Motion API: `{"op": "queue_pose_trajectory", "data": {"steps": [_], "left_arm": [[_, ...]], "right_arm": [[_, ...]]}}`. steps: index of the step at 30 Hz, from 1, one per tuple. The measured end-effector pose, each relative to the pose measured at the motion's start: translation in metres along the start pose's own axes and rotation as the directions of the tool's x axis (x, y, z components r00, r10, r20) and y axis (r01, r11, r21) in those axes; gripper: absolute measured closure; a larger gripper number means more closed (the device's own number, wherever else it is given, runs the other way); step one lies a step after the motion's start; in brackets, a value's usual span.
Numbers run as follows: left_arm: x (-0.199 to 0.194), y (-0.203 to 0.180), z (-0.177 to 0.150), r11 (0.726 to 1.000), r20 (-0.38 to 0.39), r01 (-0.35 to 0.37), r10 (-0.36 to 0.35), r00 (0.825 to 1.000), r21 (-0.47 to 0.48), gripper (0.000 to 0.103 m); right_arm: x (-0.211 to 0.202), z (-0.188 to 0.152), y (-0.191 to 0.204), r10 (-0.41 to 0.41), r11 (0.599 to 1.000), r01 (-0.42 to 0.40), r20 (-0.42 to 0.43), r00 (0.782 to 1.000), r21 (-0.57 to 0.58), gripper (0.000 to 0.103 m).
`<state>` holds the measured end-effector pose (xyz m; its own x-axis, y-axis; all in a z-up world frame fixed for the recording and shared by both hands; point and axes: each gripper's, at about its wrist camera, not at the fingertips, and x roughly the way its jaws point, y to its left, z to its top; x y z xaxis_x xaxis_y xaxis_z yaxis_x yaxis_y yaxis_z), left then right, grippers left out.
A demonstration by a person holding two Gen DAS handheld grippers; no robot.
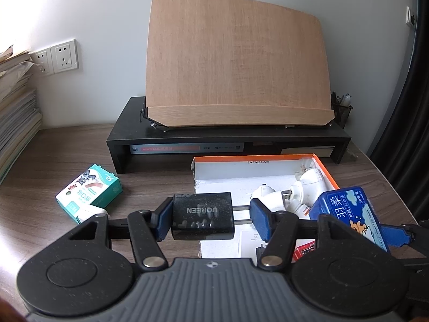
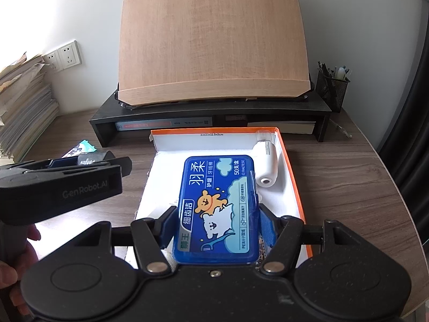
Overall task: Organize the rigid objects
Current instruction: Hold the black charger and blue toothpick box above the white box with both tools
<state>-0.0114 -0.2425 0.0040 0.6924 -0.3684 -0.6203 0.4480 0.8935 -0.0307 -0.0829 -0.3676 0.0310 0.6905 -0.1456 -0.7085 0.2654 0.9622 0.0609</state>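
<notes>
My left gripper (image 1: 211, 218) is shut on a black UGREEN charger (image 1: 201, 216), its prongs pointing right, held above the left edge of the orange-rimmed white box (image 1: 325, 166). My right gripper (image 2: 218, 224) is shut on a blue floss-pick box (image 2: 218, 206) and holds it over the orange-rimmed box (image 2: 292, 171). The blue box also shows in the left wrist view (image 1: 351, 214). White plug adapters (image 1: 292, 190) lie in the box; one white adapter (image 2: 266, 165) shows in the right wrist view. A green-and-white bandage box (image 1: 89, 191) lies on the desk to the left.
A black monitor riser (image 1: 228, 134) carries a tilted wooden book stand (image 1: 236, 64) behind the box. Stacked papers (image 1: 16, 102) stand at the left. A mesh pen holder (image 2: 332, 88) sits at the back right. Wall sockets (image 1: 57, 57) are on the wall. The desk edge curves at the right.
</notes>
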Motion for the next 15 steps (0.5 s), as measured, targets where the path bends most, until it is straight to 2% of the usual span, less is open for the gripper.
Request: {"op": "queue_pose_trajectory", "data": {"steps": [15], "left_arm": [[0.0084,-0.0015,0.003,1.0,-0.009,0.01,-0.01,1.0,0.006,0.042]], "right_arm": [[0.0098,0.0035,-0.0022,-0.006,1.0,0.006,-0.012,1.0,0.004,0.029]]}}
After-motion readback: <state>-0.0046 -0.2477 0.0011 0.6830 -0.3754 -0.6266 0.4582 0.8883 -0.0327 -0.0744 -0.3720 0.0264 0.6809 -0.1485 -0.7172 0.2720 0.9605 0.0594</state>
